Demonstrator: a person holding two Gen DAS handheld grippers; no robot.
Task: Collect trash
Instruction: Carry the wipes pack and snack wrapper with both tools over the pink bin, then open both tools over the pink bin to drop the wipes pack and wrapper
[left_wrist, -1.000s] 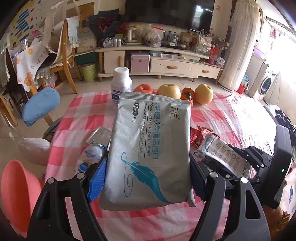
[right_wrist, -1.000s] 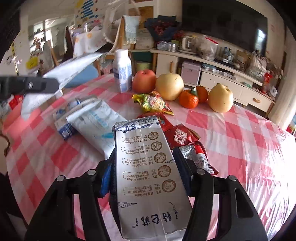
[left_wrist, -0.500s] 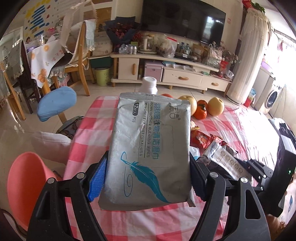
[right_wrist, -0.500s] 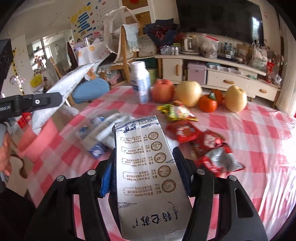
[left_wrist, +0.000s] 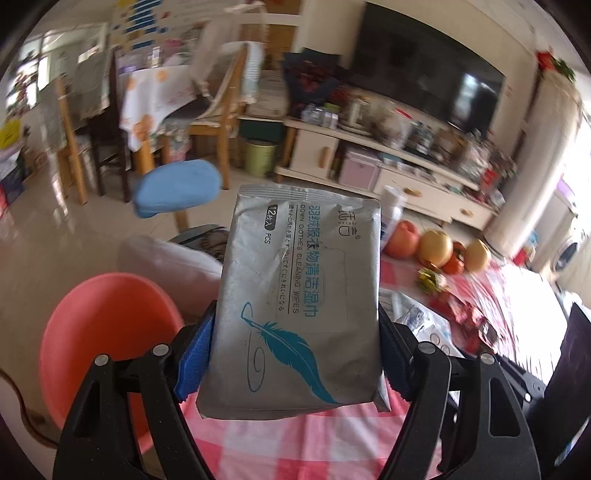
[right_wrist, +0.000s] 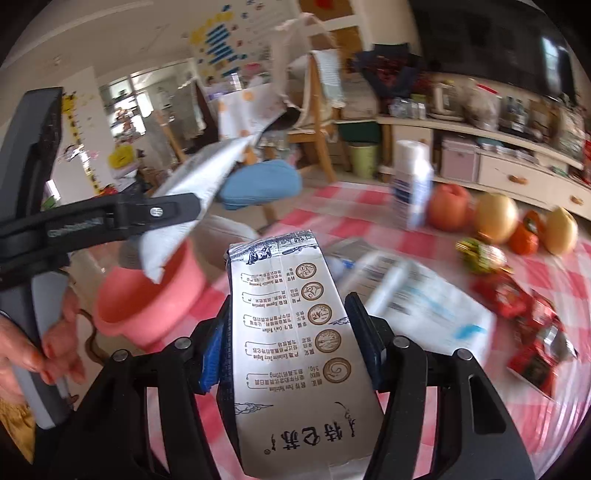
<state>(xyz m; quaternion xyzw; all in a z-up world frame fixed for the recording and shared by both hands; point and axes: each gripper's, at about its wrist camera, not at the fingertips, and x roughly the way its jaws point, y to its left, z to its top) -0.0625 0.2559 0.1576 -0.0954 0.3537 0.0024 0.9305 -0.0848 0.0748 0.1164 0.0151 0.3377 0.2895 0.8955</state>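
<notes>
My left gripper (left_wrist: 295, 343) is shut on a grey wet-wipes pack (left_wrist: 299, 295) with a blue feather print, held above the table's left edge. The right wrist view shows that same left gripper (right_wrist: 166, 210) from the side, with the wipes pack (right_wrist: 192, 199) above a pink basin (right_wrist: 147, 306). My right gripper (right_wrist: 288, 332) is shut on a white milk carton (right_wrist: 295, 332), held over the checked tablecloth (right_wrist: 443, 387). In the left wrist view the pink basin (left_wrist: 99, 332) sits low at the left, beyond the table edge.
On the table lie a white wrapper (right_wrist: 417, 299), red snack packets (right_wrist: 524, 306), a yellow-green wrapper (right_wrist: 480, 254), a white bottle (right_wrist: 412, 188) and fruit (right_wrist: 495, 218). A blue-seated stool (left_wrist: 177, 188) and wooden chairs stand past the table. A person's hand (right_wrist: 37, 354) holds the left gripper's handle.
Both grippers have swung left toward the table's left edge with their loads. The pink basin has grown larger in both views, and the wipes pack now hangs over it.
</notes>
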